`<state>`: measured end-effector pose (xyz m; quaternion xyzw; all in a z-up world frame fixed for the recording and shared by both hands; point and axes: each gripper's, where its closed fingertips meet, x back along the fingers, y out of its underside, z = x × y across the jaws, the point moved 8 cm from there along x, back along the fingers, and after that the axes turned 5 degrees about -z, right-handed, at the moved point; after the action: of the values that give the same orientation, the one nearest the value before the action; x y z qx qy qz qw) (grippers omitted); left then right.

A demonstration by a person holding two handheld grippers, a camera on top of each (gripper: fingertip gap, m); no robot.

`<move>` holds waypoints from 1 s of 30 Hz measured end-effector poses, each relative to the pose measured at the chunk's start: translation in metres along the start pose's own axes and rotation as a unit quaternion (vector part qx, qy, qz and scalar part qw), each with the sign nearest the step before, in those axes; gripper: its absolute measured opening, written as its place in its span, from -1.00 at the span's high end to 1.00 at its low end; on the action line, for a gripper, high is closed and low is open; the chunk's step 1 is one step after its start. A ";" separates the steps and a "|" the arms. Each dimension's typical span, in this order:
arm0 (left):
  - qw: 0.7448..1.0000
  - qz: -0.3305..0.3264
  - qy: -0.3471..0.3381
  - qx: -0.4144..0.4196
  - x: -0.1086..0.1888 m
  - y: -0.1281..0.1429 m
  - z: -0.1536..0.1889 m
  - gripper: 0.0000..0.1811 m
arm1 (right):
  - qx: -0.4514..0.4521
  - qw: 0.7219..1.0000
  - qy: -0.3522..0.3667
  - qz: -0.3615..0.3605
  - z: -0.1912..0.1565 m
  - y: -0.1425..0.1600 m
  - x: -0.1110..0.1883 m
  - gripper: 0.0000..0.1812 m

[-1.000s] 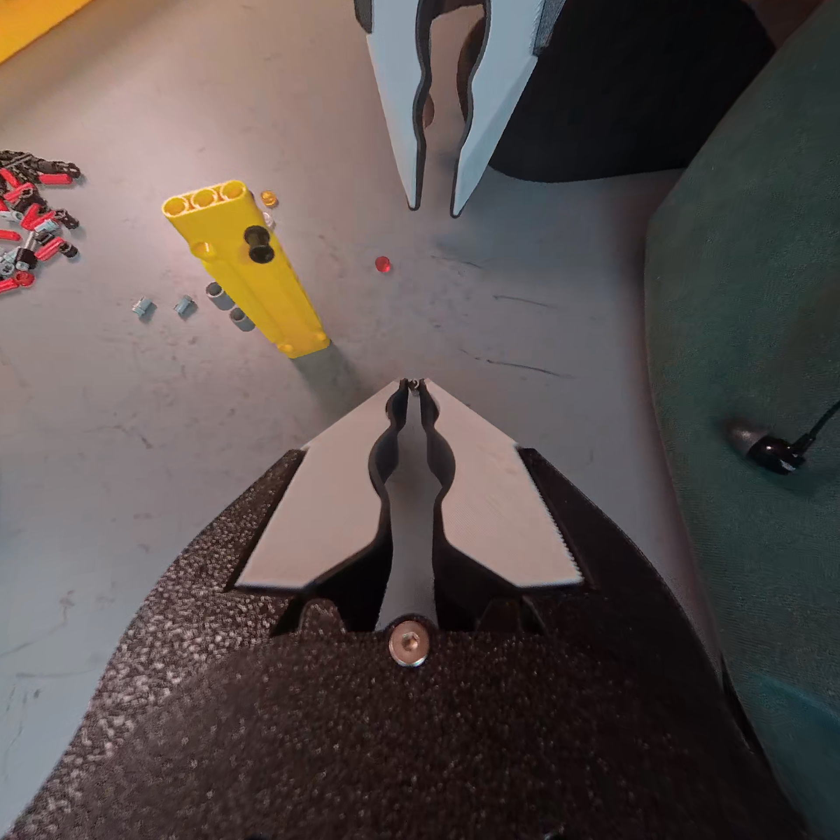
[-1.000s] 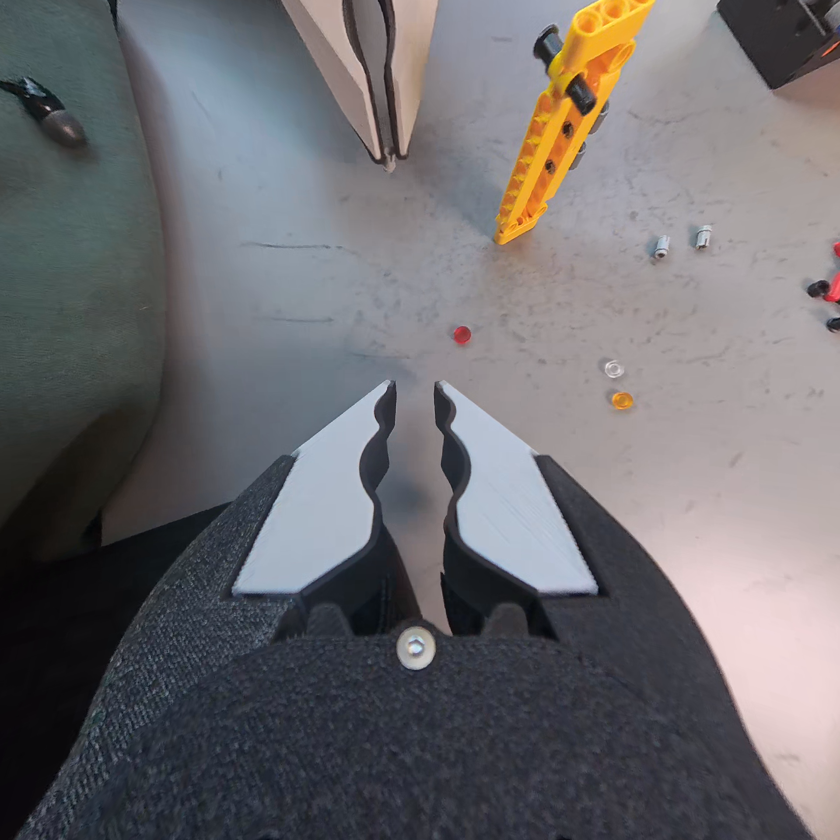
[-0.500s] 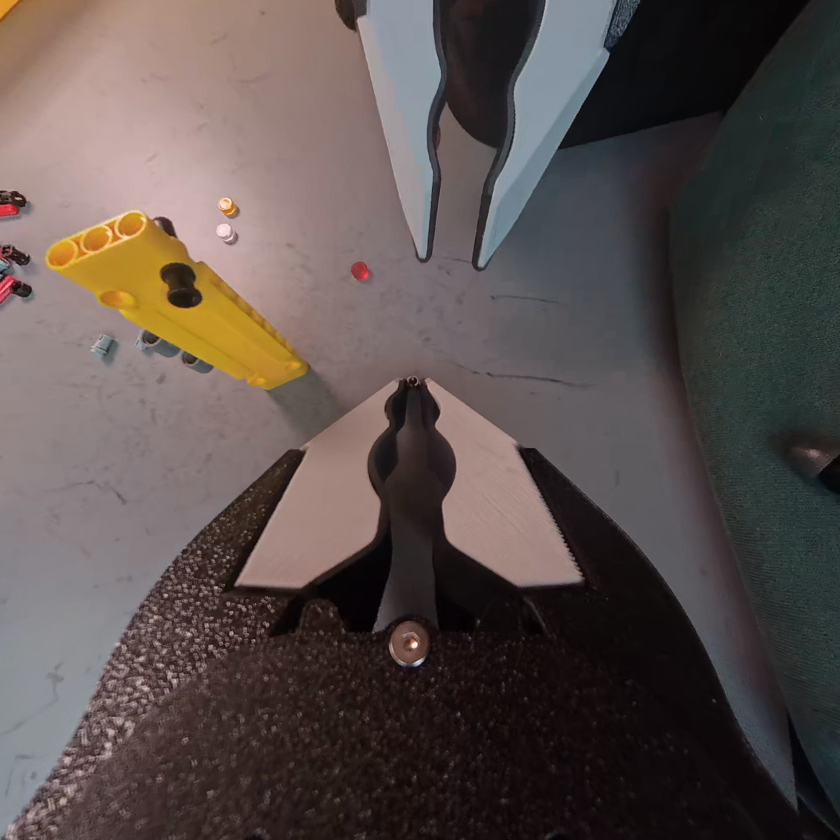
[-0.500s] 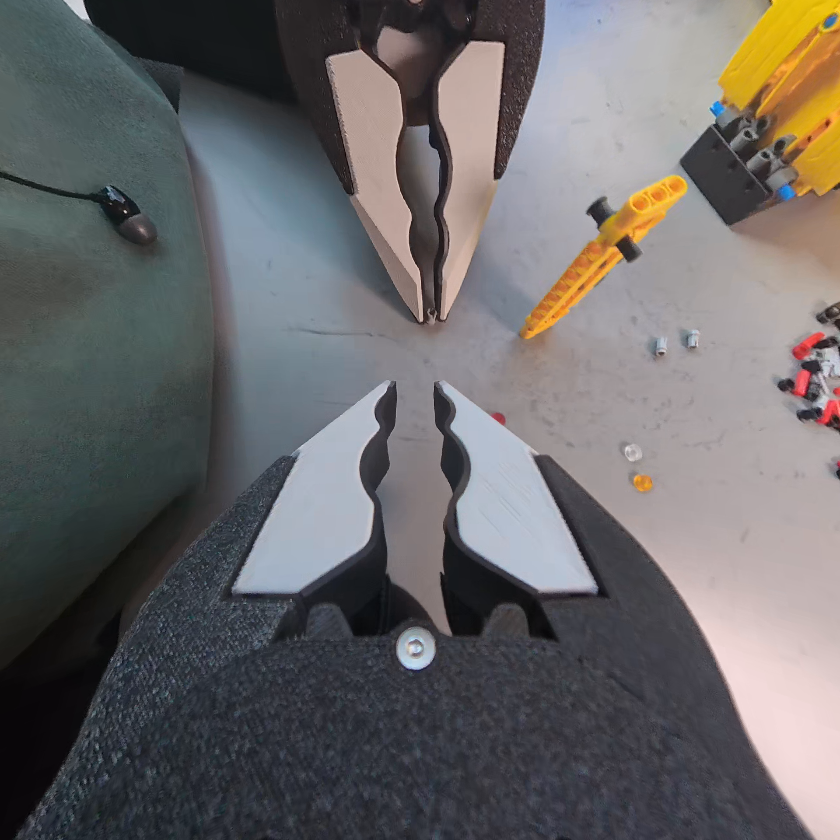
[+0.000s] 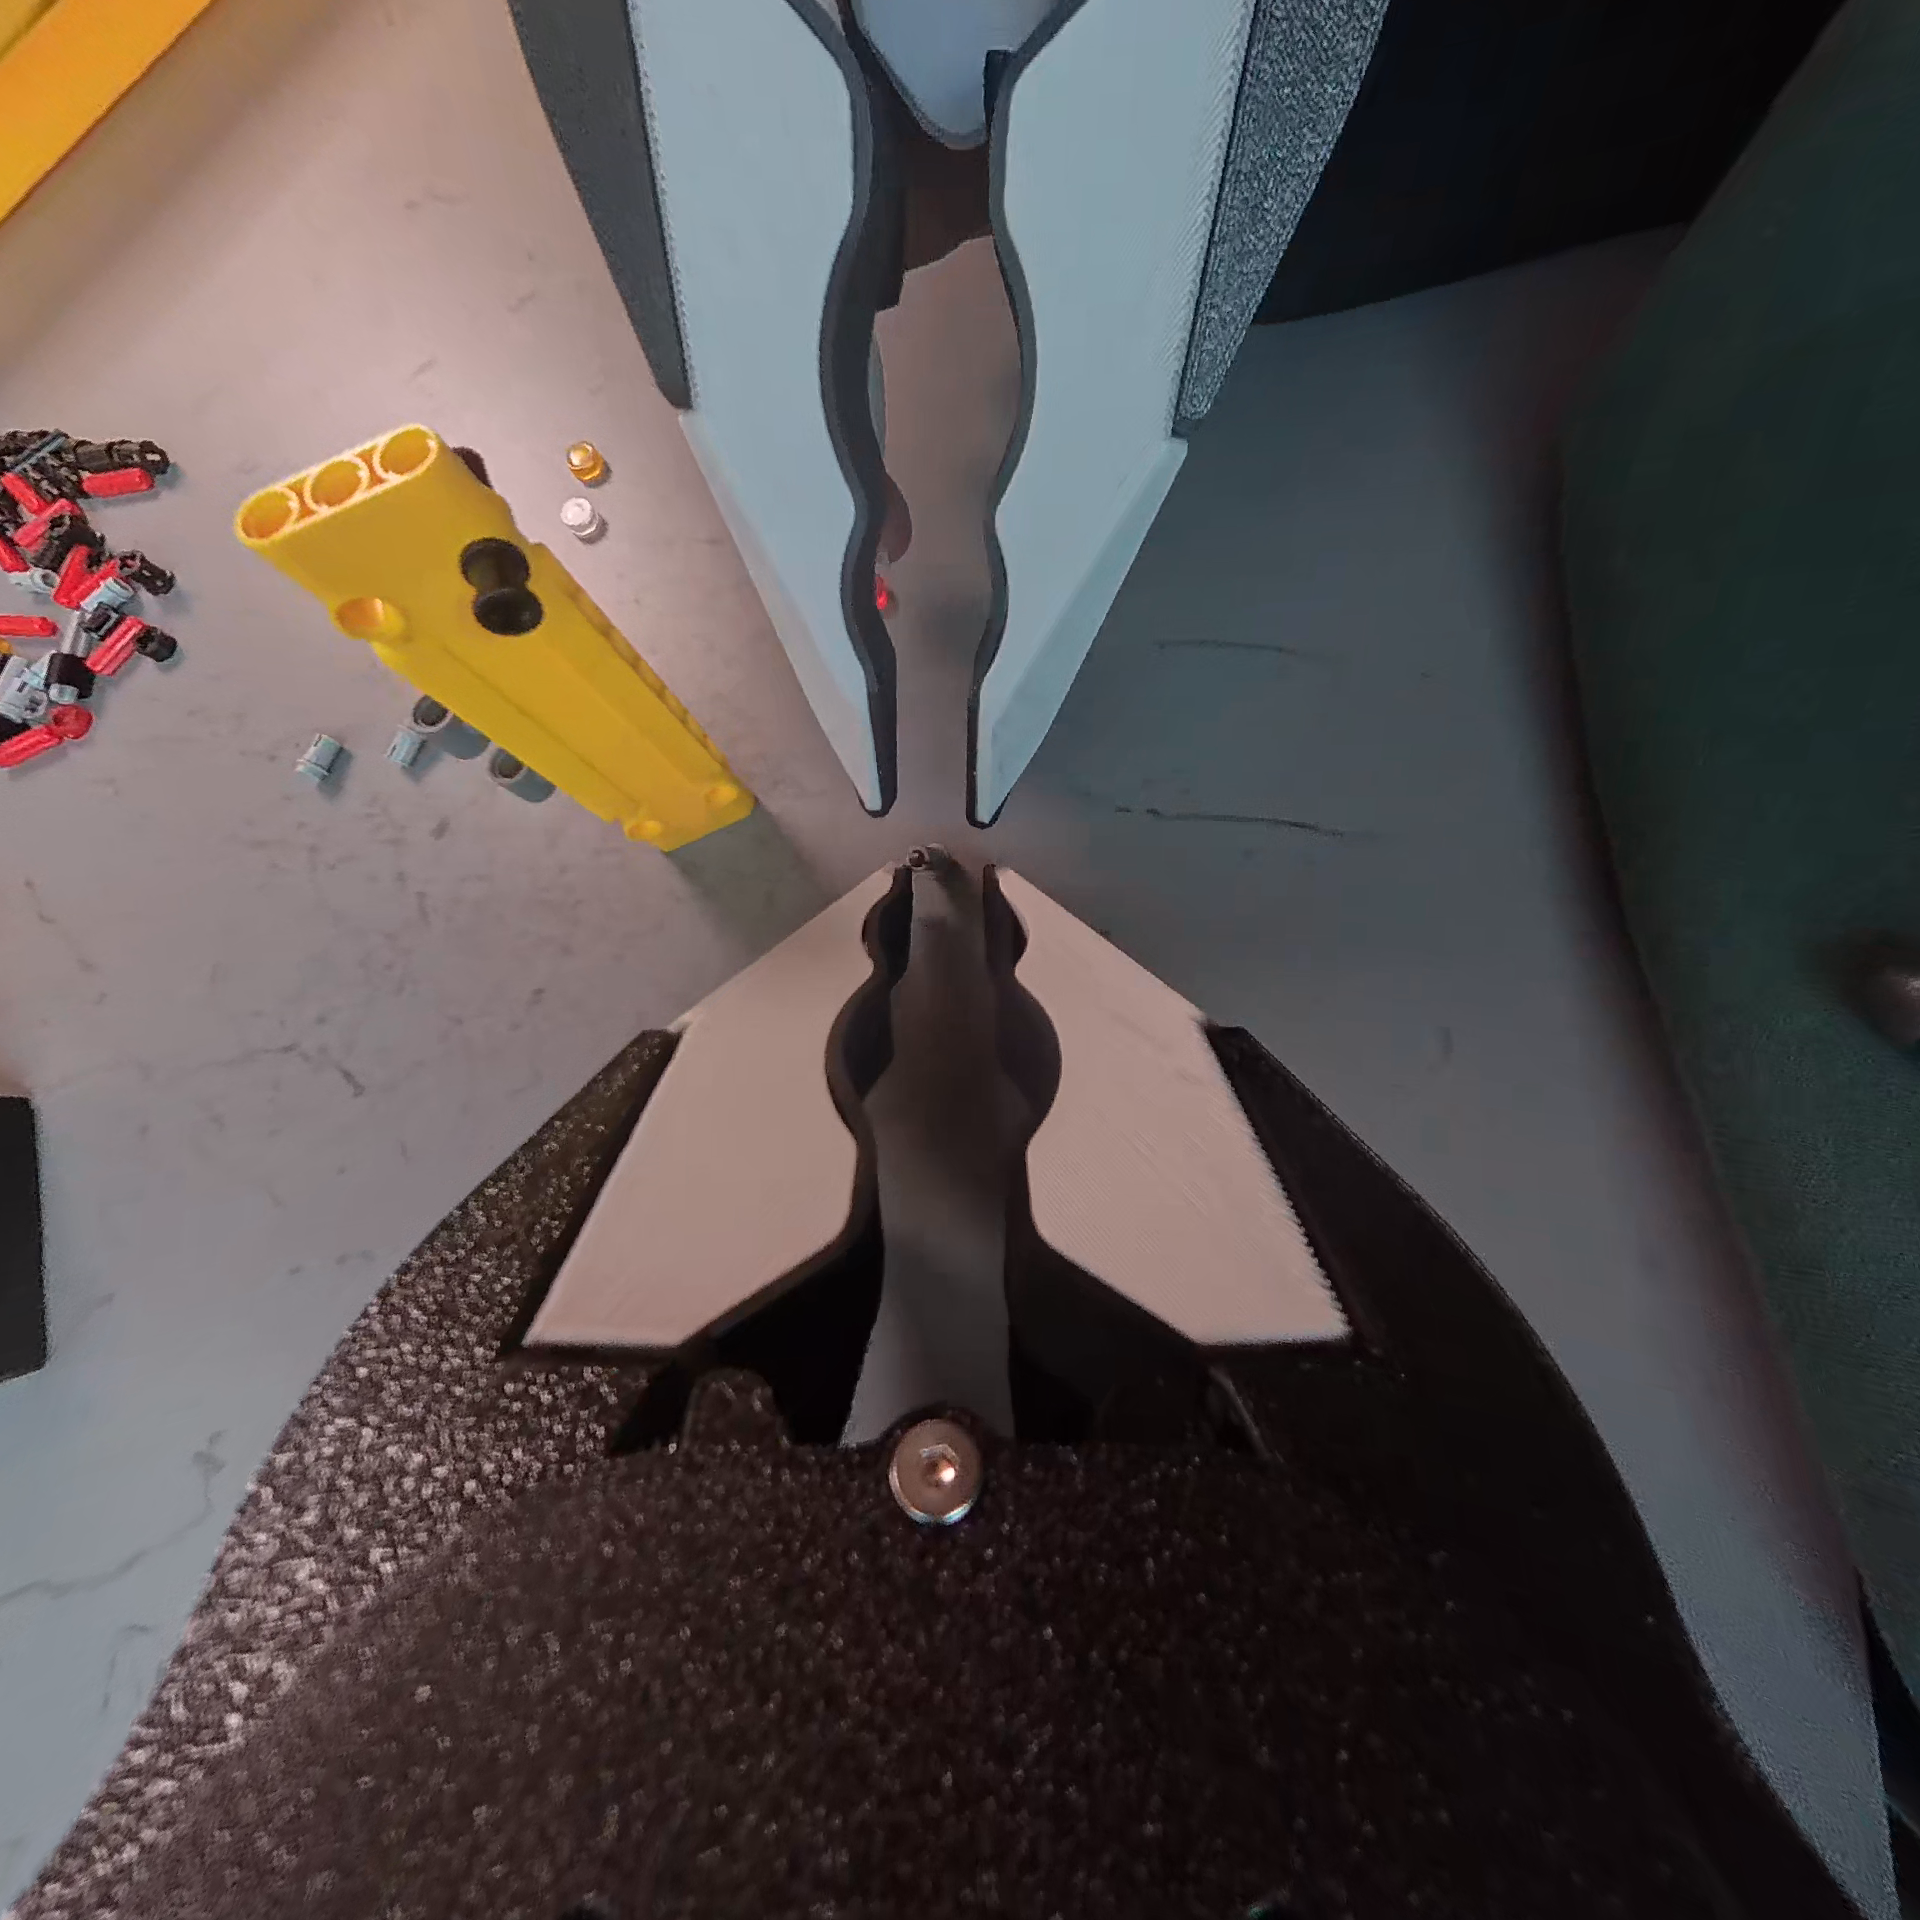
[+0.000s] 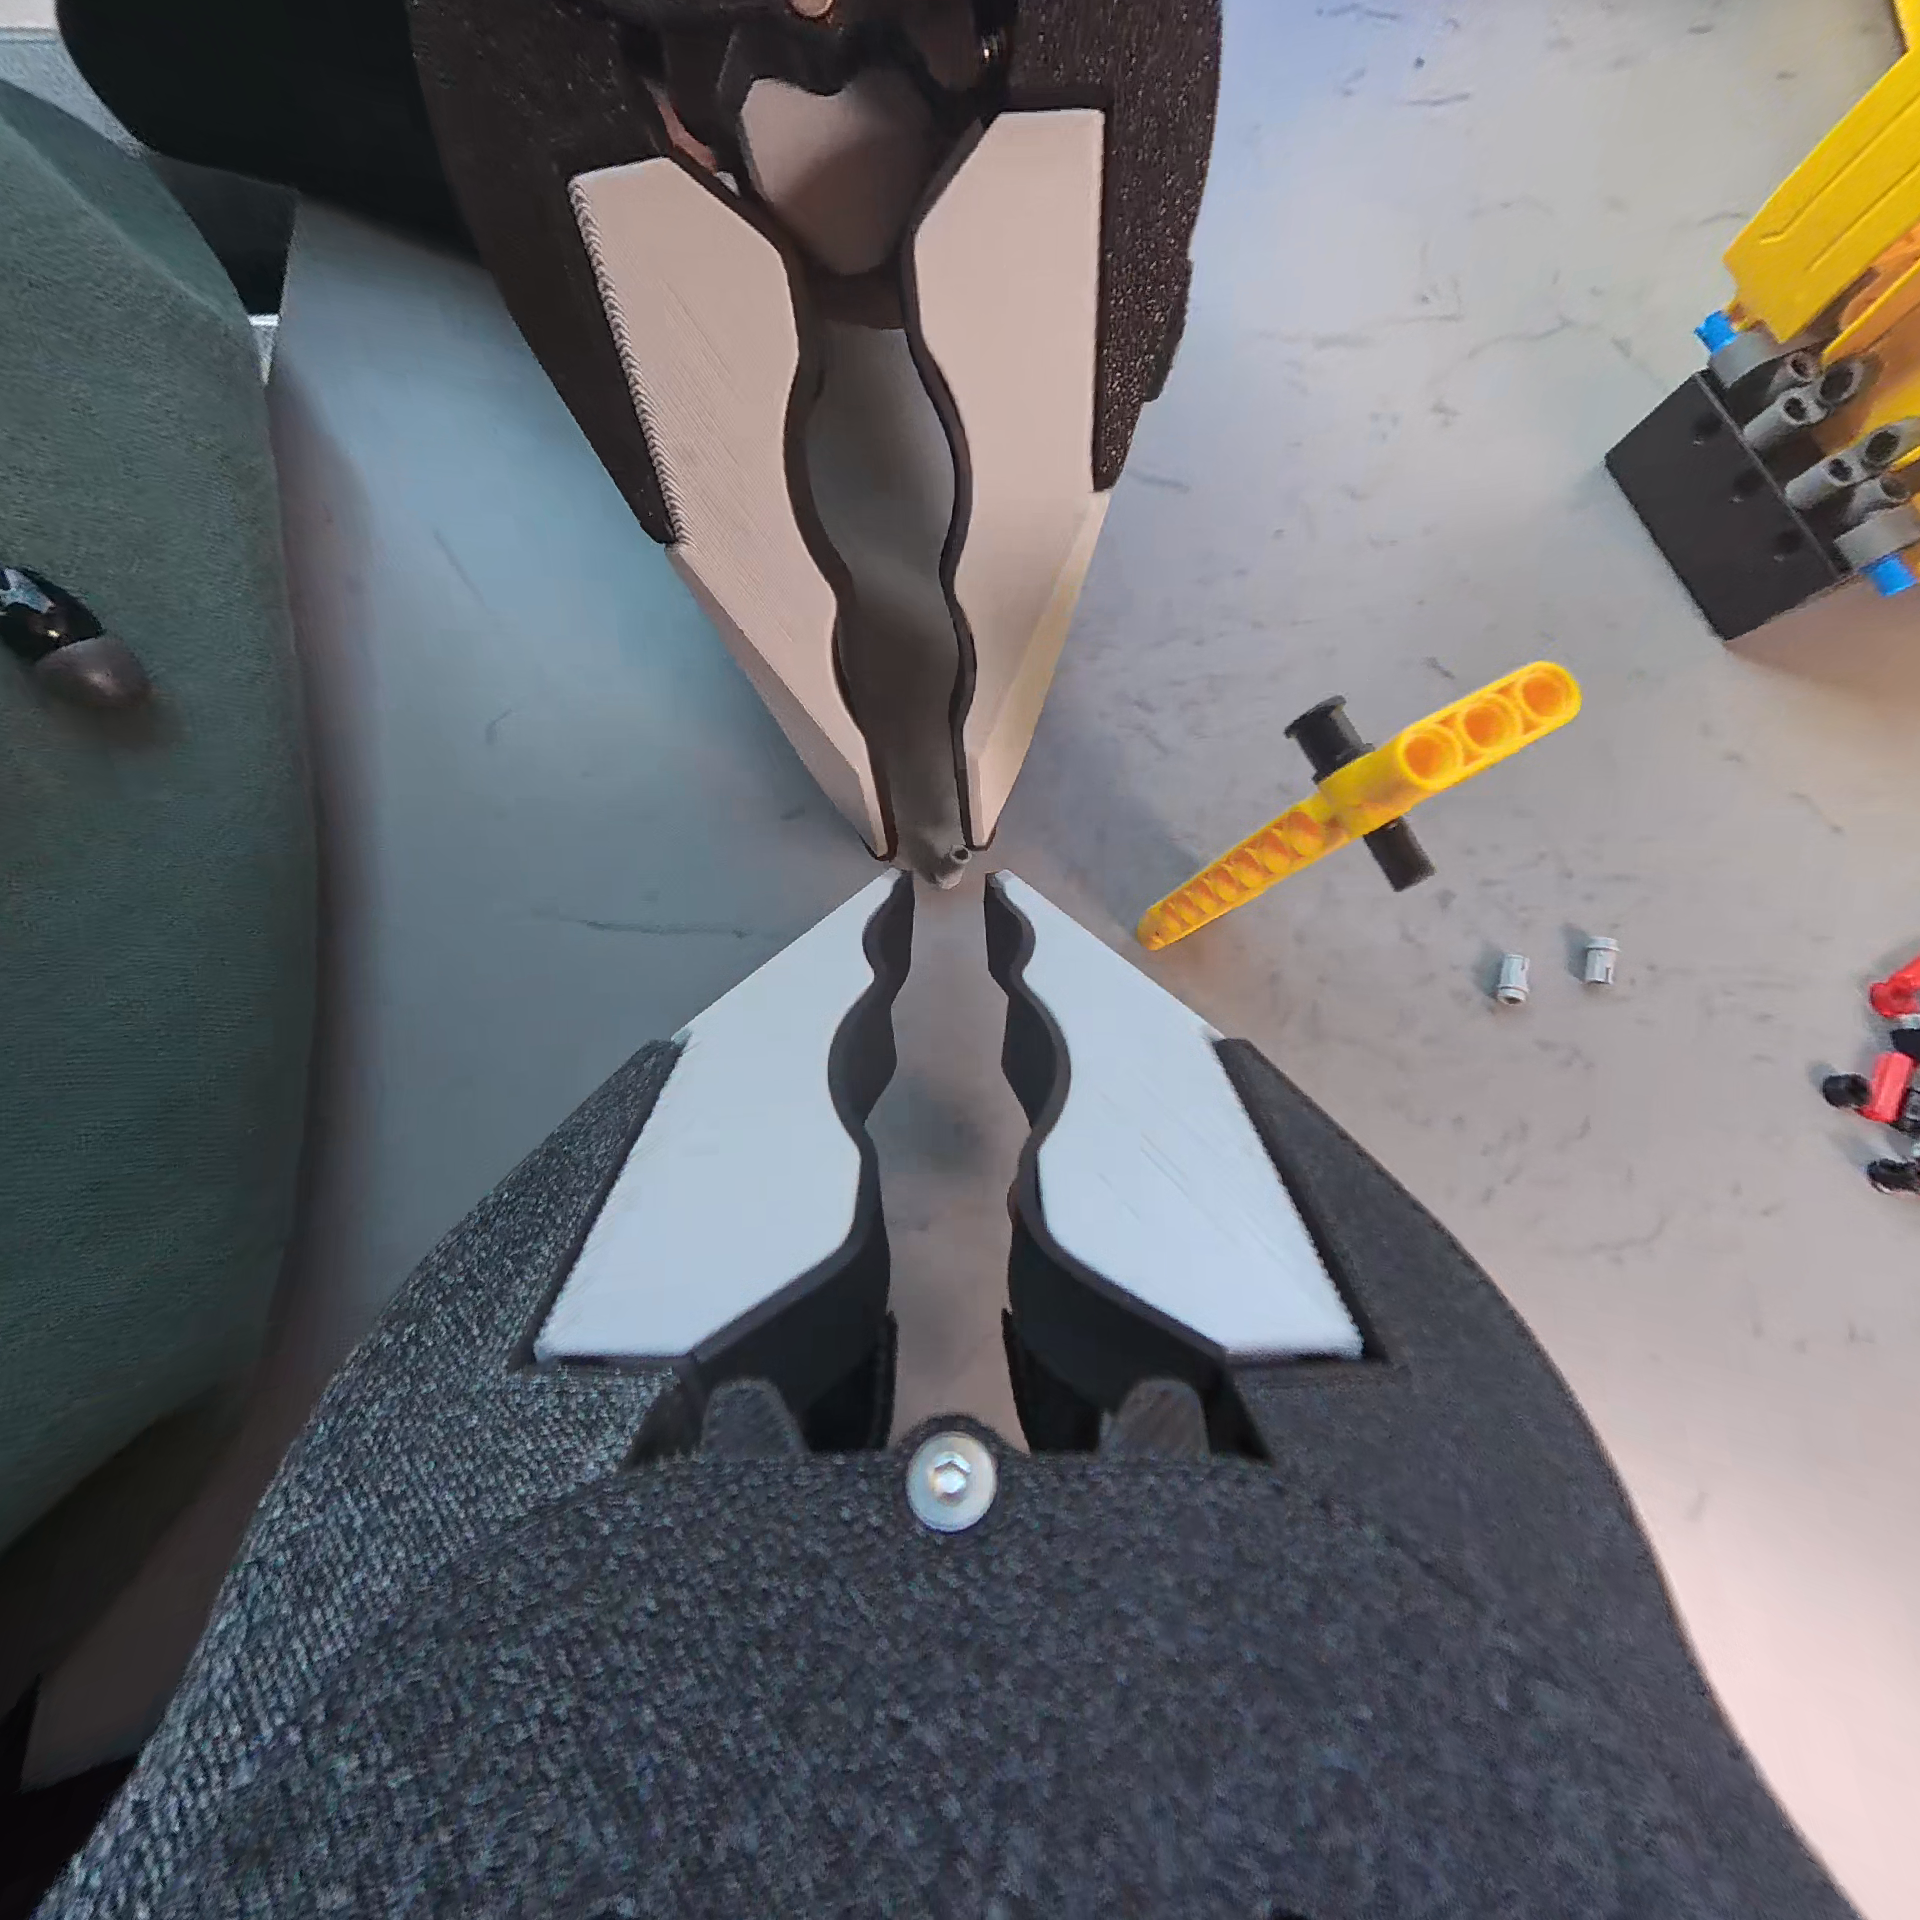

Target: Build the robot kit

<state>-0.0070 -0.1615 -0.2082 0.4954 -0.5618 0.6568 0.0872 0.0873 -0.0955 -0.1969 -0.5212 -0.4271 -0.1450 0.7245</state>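
My left gripper (image 5: 945,871) and right gripper (image 6: 948,881) face each other tip to tip, low over the grey table (image 5: 260,1039). A tiny grey pin (image 5: 928,857) sits at the left gripper's tips, against one pad, with a gap to the other. In the right wrist view the pin (image 6: 943,864) lies just ahead of the right gripper's parted, empty tips. The left gripper (image 6: 930,847) shows there from above, and the right gripper (image 5: 925,812) shows in the left wrist view. Both jaws stand a narrow gap apart.
A yellow beam (image 5: 499,634) with a black pin through it stands tilted beside the tips (image 6: 1351,800). Small studs (image 5: 587,460), grey bushes (image 6: 1512,977) and red-black pins (image 5: 73,582) lie around. A yellow-black model (image 6: 1787,416) sits farther off. A green cushion (image 6: 125,831) borders the table. Left tips and right tips are each some 20 cm from the yellow-black model (image 6: 1787,416).
The two grippers have closed in until their tips almost meet. The left jaws, shut on the tiny pin before, have parted a little. The right jaws stay open.
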 end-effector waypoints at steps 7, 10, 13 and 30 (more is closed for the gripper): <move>1.000 0.002 -0.002 -0.006 0.002 0.002 0.000 0.87 | -0.029 0.999 -0.017 -0.011 0.003 -0.003 -0.008 0.88; 1.000 0.001 -0.001 -0.013 0.001 0.001 0.001 0.89 | -0.034 0.999 -0.024 -0.014 0.003 -0.004 -0.010 0.89; 1.000 -0.001 -0.001 -0.018 0.001 0.002 0.002 0.89 | -0.040 0.999 -0.027 -0.026 0.003 -0.004 -0.014 0.91; 0.976 0.204 0.033 0.073 0.043 -0.016 -0.015 0.83 | -0.125 0.948 -0.029 0.292 0.011 -0.027 0.043 0.94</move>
<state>-0.0254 -0.1627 -0.1635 0.3535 -0.5980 0.7163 -0.0665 0.0901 -0.0873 -0.1454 -0.7135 -0.2553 0.0359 0.6515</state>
